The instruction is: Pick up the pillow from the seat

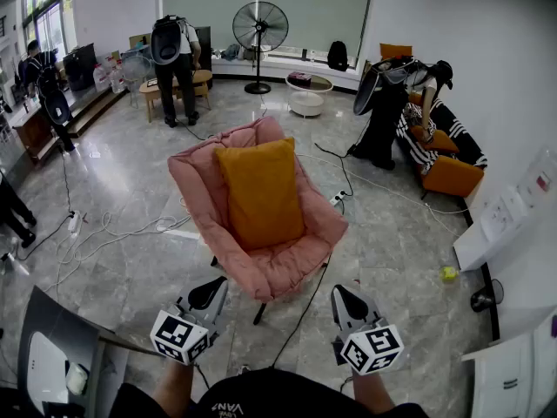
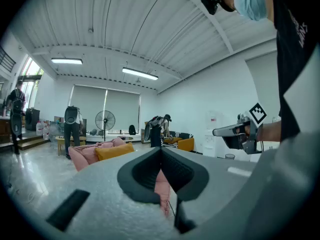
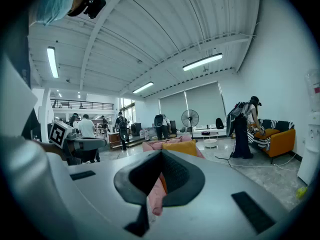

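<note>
A mustard-yellow pillow (image 1: 261, 194) leans upright against the back of a pink padded chair (image 1: 287, 268) in the middle of the head view. My left gripper (image 1: 209, 296) and right gripper (image 1: 344, 301) hover low in front of the chair, short of its front edge and apart from it. Both are shut with nothing held. In the left gripper view the shut gripper (image 2: 161, 151) points past the pillow (image 2: 116, 150) and chair (image 2: 82, 155). In the right gripper view the shut gripper (image 3: 161, 154) points at the pillow (image 3: 182, 146).
Cables (image 1: 104, 229) trail over the grey floor left of the chair, and another runs under it. A standing fan (image 1: 260, 29), a round white table (image 1: 308, 92), an orange sofa (image 1: 448, 172) with a person (image 1: 387, 111) beside it, and other people stand farther back.
</note>
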Tool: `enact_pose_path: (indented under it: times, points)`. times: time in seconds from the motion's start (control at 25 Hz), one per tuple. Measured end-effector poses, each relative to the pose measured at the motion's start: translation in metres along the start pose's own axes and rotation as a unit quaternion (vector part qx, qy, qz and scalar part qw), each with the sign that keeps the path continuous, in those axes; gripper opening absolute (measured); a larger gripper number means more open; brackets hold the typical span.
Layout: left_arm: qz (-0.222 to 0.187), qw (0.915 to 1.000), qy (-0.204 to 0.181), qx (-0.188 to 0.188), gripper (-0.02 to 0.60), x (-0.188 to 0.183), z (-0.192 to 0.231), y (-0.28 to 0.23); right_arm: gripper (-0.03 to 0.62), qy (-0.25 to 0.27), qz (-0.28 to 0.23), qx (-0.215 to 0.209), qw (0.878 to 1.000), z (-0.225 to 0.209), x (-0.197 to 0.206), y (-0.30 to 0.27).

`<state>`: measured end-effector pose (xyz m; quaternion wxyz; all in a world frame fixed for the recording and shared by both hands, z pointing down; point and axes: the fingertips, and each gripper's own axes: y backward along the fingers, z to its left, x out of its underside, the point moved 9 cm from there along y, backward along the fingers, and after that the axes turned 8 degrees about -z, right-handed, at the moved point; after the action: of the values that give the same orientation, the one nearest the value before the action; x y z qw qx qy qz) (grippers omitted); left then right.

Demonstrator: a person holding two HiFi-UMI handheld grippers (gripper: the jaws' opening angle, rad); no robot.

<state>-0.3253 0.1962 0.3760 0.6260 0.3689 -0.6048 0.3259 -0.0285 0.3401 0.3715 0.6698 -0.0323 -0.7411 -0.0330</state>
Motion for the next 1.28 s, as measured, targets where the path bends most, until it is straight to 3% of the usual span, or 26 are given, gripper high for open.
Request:
enact_pose_path:
  times: [0.32, 0.48, 0.6, 0.64, 0.72, 0.76, 0.8, 1.08, 1.28]
  points:
    - [0.008, 1.0000, -0.005, 0.002, 0.018, 0.008, -0.023, 0.005, 0.001, -0.006, -0.001, -0.008, 1.000, -0.010, 0.003, 0.014]
    - [0.000, 0.9997, -0.013, 0.020, 0.020, 0.011, -0.040, -0.001, 0.002, -0.054, -0.004, -0.030, 0.998, -0.019, 0.007, 0.025]
    - [0.003, 0.9995, -0.012, 0.028, 0.031, 0.016, -0.056, -0.009, 0.003, -0.060, -0.011, -0.021, 0.998, -0.030, 0.010, 0.036]
    - [0.003, 0.9996, -0.008, 0.028, 0.047, 0.018, -0.061, -0.012, 0.003, -0.057, -0.012, -0.018, 0.998, -0.032, 0.010, 0.040]
    - [0.003, 0.9997, 0.009, 0.024, 0.219, 0.022, -0.070, -0.016, 0.002, -0.057, -0.014, -0.022, 0.998, -0.038, 0.010, 0.048]
    - [0.003, 0.9996, 0.020, 0.019, 0.259, 0.024, -0.075, -0.017, 0.080, -0.059, -0.014, -0.026, 0.998, -0.042, 0.010, 0.052]
    - [0.003, 0.9995, 0.028, 0.014, 0.259, 0.026, -0.079, -0.018, 0.173, -0.061, -0.011, -0.030, 0.998, -0.046, 0.011, 0.056]
    - [0.012, 0.9981, 0.060, -0.013, 0.288, 0.045, -0.099, -0.017, 0.256, -0.074, 0.005, -0.025, 0.997, -0.064, 0.028, 0.071]
    - [0.028, 0.9977, 0.062, -0.008, 0.291, 0.050, -0.090, -0.032, 0.267, -0.089, 0.009, -0.013, 0.996, -0.077, 0.034, 0.060]
